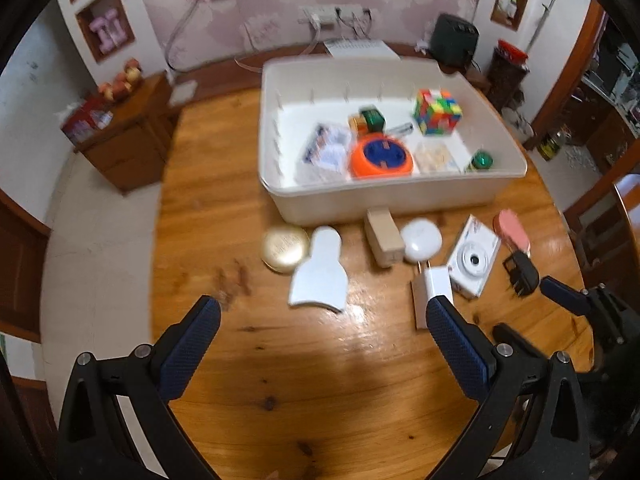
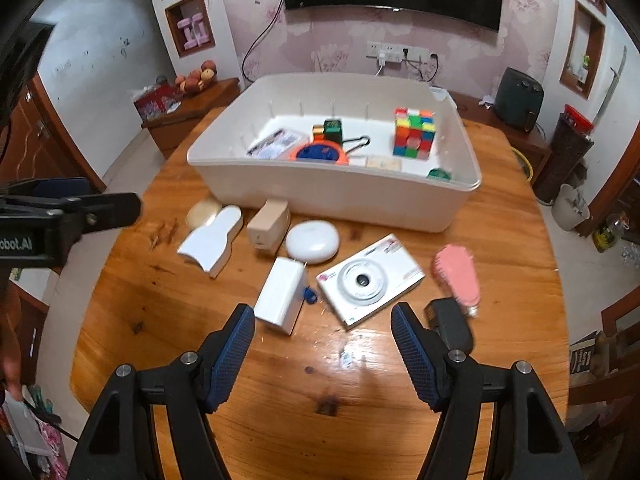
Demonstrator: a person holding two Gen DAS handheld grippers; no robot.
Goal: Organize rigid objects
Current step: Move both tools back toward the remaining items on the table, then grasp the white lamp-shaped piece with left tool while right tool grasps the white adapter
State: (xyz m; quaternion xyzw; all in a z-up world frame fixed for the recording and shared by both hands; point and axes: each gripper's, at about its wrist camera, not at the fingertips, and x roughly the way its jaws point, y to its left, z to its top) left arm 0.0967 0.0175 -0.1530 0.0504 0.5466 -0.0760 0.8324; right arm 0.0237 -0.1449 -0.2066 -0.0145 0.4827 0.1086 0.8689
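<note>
While both claws gape empty, the white camera lies just ahead of the right claw.

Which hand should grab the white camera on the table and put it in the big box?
The right one, probably. The right gripper is open and empty, and the camera lies just ahead of its fingers. The left gripper points more toward the white flat piece, further from the camera.
</note>
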